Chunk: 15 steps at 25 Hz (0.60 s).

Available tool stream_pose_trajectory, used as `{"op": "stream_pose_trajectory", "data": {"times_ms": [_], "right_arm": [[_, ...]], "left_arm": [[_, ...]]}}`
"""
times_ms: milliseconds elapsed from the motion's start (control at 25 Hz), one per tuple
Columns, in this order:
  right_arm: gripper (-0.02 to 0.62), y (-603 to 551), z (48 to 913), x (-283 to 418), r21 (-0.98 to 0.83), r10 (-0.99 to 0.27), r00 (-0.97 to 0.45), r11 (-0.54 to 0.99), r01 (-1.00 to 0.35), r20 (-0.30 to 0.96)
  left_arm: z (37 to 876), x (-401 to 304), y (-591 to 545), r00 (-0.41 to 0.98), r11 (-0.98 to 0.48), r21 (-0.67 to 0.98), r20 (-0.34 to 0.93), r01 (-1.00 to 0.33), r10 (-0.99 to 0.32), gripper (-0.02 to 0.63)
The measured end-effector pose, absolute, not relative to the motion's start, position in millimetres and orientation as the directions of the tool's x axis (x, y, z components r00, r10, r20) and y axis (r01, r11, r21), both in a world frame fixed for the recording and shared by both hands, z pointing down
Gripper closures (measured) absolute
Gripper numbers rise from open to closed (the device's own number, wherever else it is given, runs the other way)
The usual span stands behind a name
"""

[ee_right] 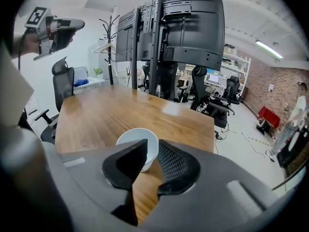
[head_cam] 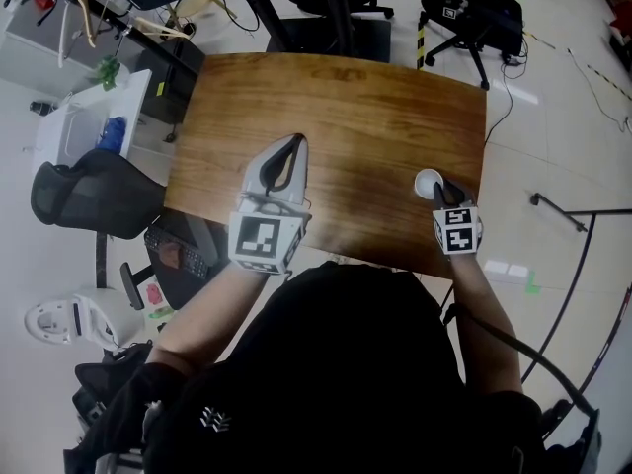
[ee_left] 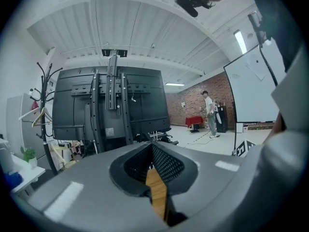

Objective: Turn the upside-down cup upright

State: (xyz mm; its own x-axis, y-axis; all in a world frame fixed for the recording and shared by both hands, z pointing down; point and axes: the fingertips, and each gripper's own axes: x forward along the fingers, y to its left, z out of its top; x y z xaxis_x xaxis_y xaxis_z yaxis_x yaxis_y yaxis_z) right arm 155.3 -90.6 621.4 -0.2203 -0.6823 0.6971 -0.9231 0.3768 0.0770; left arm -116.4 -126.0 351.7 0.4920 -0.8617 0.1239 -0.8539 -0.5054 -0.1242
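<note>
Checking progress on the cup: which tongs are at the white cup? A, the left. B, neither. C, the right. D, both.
C: the white cup stands on the table just at the tips of the right tongs; the left tongs hang far off to the side.

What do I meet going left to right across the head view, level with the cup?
In order: black office chair → left tool → white cup → black floor stand.

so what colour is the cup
The cup is white, clearest in the right gripper view.
</note>
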Motion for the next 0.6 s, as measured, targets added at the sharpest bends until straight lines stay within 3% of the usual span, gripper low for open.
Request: {"op": "stream_pose_trajectory", "data": {"times_ms": [160, 320, 360, 600], "right_arm": [[0.522, -88.4, 615.9, 161.0, 0.053, -0.697, -0.219, 0.346, -0.937, 0.683], [0.545, -86.5, 594.5, 164.5, -0.106, -0.769, -0.285, 0.275, -0.956, 0.572], [0.592, -85.7, 588.0, 161.9, -0.139, -0.781, -0.308, 0.278, -0.951, 0.543], [0.594, -87.7, 563.7, 133.6, -0.150, -0.810, -0.363, 0.333, -0.931, 0.460]], "left_arm": [[351.1, -114.4, -127.0, 0.496, -0.509, -0.122, 0.125, -0.852, -0.860, 0.606], [352.2, -111.8, -126.3, 0.505, -0.517, -0.112, 0.121, -0.849, -0.855, 0.606], [353.9, -111.4, -126.2, 0.505, -0.518, -0.109, 0.125, -0.848, -0.854, 0.606], [374.2, -95.9, -125.3, 0.538, -0.553, -0.101, 0.146, -0.827, -0.830, 0.606]]}}
